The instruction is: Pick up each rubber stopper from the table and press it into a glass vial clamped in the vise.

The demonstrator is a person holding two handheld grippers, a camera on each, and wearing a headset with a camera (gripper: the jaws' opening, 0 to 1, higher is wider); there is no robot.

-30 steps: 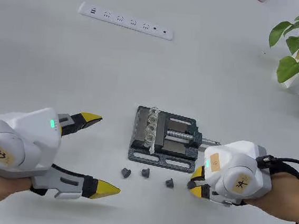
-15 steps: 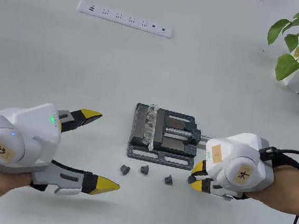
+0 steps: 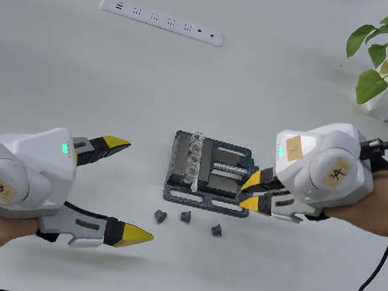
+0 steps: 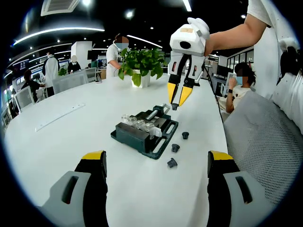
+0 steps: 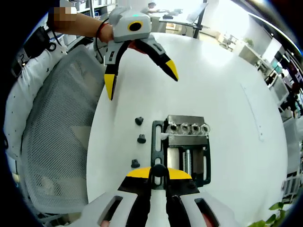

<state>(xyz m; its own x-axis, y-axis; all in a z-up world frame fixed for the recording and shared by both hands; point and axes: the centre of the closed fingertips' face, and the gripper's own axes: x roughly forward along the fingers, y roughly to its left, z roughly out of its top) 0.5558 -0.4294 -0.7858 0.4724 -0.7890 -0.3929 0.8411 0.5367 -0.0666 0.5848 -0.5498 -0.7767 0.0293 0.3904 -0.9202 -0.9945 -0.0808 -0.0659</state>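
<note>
So, head view: right gripper [image 3: 242, 197] sits over the screw end of the vise [image 3: 176, 188], jaws pinched almost together. The vials [image 3: 194, 161] are ahead of its tips, at the vise's other end. Three loose stoppers [image 3: 186, 216] lie on the table [image 3: 84, 73] off to its side, toward the left gripper [image 3: 126, 188], which is spread wide with nothing in it. Left gripper view: own jaws wide apart and bare, vise [image 4: 137, 137] straight ahead. The right gripper [image 4: 175, 104] hangs above the vise's far end with a small dark held stopper [image 4: 174, 108] at its very tips. With that little bite, I'd expect it can twist or pop out under press load. Right gripper view: jaws closed on the held stopper [image 5: 158, 169], four vials [image 5: 189, 127] in a row ahead beyond the screw, loose stoppers [image 5: 141, 139] left of the jaws. Risks: the stopper lands tilted or off-centre on a vial mouth and skids off. An angled push side-loads the glass and could chip it. Can't tell which end of the stopper faces down; the wrong end won't seat. Left gripper is well apart, so nothing steadies the vise if it slides.
</note>
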